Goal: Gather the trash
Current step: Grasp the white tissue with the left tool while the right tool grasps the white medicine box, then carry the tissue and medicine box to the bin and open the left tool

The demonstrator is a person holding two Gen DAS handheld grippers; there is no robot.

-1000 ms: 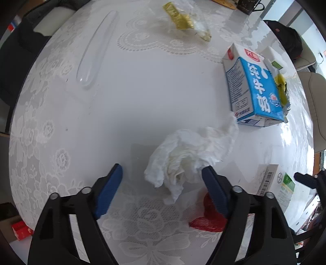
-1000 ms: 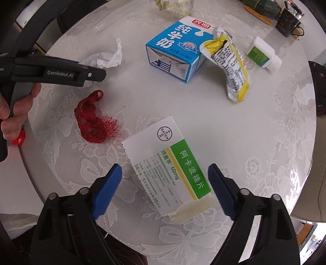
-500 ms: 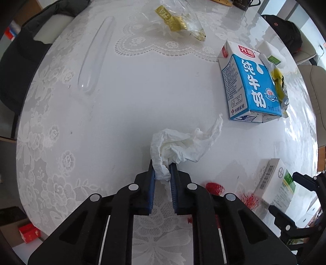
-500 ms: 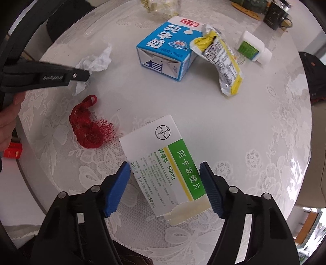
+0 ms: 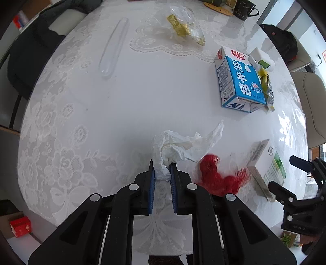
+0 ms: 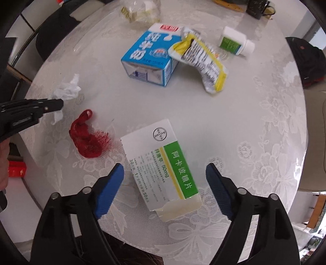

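Note:
My left gripper (image 5: 162, 170) is shut on a crumpled white tissue (image 5: 183, 145), which it holds just above the round table; the tissue also shows in the right wrist view (image 6: 66, 91). A red mesh net (image 5: 216, 177) lies to its right. My right gripper (image 6: 165, 173) is open, its blue pads on either side of a white and green medicine box (image 6: 163, 163) that lies on the table. A blue milk carton (image 6: 149, 57), a yellow and white wrapper (image 6: 203, 67) and a white pill bottle (image 6: 234, 42) lie further back.
The table has a white lace cloth (image 5: 81, 102). A clear plastic bag with yellow scraps (image 5: 183, 28) and a long clear tube (image 5: 114, 46) lie at the far side. A dark mug (image 5: 242, 10) stands at the back. Chairs surround the table.
My left gripper closed on the tissue and lifted and pulled it back, which uncovered the red net. My right gripper moved in around the medicine box, still open.

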